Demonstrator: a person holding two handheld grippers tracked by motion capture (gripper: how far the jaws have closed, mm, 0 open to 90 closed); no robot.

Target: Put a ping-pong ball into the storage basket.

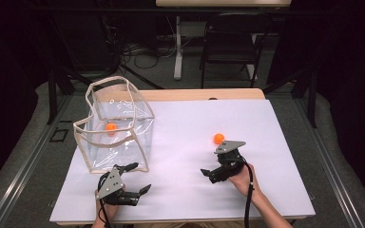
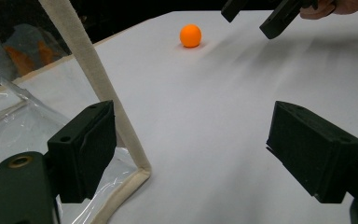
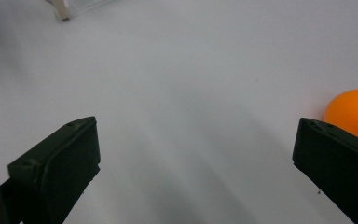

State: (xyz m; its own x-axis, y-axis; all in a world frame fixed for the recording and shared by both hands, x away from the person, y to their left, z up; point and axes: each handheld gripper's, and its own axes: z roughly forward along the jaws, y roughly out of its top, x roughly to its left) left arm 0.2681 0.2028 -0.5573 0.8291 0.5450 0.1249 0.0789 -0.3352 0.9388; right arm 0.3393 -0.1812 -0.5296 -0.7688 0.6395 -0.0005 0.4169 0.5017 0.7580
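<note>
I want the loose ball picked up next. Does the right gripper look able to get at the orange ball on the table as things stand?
Probably yes. The right gripper is open, and the orange ball lies on the bare white table close beside it, just off one jaw in the right gripper view. Nothing lies between them; the clear bag is well off to the side.

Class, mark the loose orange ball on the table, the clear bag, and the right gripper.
loose orange ball (image 1: 218,138), high view, middle of the ball.
clear bag (image 1: 143,142), high view, front clear wall.
right gripper (image 1: 211,175), high view, midway between its fingertips.
</note>
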